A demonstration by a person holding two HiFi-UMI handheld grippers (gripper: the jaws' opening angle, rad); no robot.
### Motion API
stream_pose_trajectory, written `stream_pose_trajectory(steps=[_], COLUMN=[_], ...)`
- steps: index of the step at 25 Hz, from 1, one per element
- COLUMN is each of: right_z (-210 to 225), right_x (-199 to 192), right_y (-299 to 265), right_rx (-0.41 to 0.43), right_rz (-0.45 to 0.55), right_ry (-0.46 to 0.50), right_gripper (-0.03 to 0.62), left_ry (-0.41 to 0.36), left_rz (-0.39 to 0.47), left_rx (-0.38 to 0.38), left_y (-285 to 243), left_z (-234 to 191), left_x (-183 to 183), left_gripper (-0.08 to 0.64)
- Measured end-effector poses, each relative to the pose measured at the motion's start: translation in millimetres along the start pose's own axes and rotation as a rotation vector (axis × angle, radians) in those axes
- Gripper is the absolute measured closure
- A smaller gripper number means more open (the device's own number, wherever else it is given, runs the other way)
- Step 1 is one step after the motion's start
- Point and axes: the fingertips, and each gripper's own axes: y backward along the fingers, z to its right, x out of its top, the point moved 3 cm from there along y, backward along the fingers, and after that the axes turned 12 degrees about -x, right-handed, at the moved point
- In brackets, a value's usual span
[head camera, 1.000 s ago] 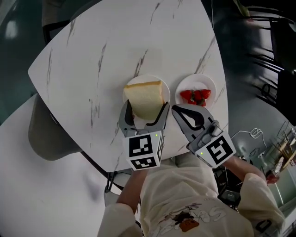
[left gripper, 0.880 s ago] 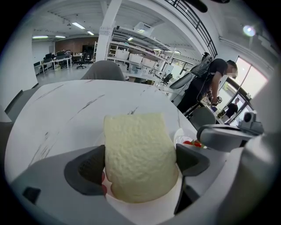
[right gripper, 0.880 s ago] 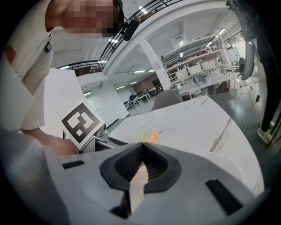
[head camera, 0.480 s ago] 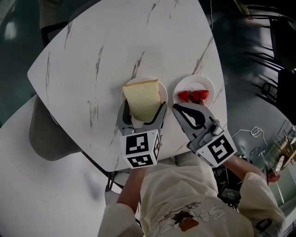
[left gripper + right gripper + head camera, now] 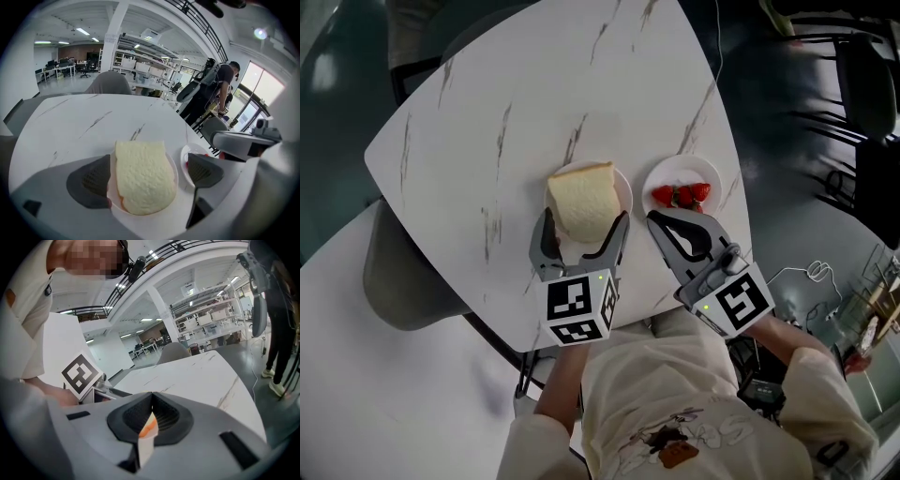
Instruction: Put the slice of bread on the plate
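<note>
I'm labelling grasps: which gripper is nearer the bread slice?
Left. The left gripper straddles the bread slice on its plate; the right gripper sits off to its right, below the strawberries.

light is bright and even, from ceiling strip lamps (image 5: 82, 31). shadows on the white table (image 5: 534, 94) are faint and soft. the window (image 5: 262, 86) is overexposed. the slice of bread (image 5: 143, 176) is in sharp focus. both gripper views bend strongly, with black corners. the head view's right edge is smeared by motion blur.
</note>
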Motion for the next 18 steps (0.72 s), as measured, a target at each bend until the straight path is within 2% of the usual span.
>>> stream_pose_trajectory(steps=[7,11,14,17,18], right_z=[-11,-19,-27,-35,-39], right_x=[26,36,43,55,58], right_y=[21,38,50,58,62], right_rx=[-0.044,-0.068,-0.078,-0.087,-0.094], right_rz=[0.050,0.068,0.080,0.112,0.120], right_ry=[-0.002,-0.007,-0.014,0.001,0.012], right_gripper=[0.588,0.588,0.588,0.588,0.588], left_ry=[-0.071,-0.109,-0.167,-0.220,-0.226], left_rz=[0.051,0.078,0.083,0.134,0.159], left_rx=[-0.037,-0.045,-0.095,-0.126,-0.123], left_y=[30,54,73,90,97], left_z=[23,38,55,70,74], left_x=[24,34,40,50,52], left_gripper=[0.069,0.178,0.322,0.381,0.429])
